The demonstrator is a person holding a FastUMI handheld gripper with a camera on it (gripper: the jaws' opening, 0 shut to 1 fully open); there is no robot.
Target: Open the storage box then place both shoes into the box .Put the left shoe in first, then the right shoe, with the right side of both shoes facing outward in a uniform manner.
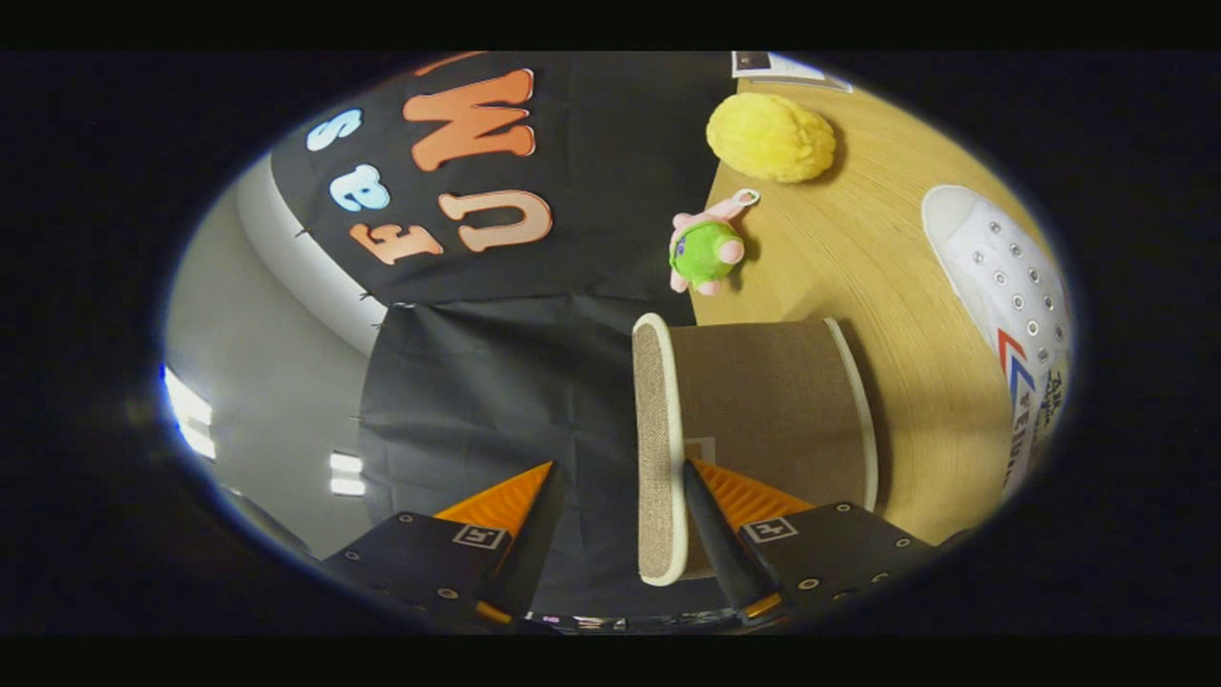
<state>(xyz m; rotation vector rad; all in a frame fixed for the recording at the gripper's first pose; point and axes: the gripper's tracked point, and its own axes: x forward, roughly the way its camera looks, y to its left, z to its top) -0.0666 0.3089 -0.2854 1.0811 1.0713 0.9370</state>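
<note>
Gripper view: my gripper (620,496) spread wide, box lid (658,448) edge between fingers, touching neither; white shoe (1002,286) beyond.

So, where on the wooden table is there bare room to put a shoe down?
The widest bare wood lies between the yellow plush, the white shoe and the brown storage box. A narrower strip runs between box and shoe. It is crowded near the green-and-pink toy beside the box. The gripper fingers straddle the box's lid edge, open.
</note>
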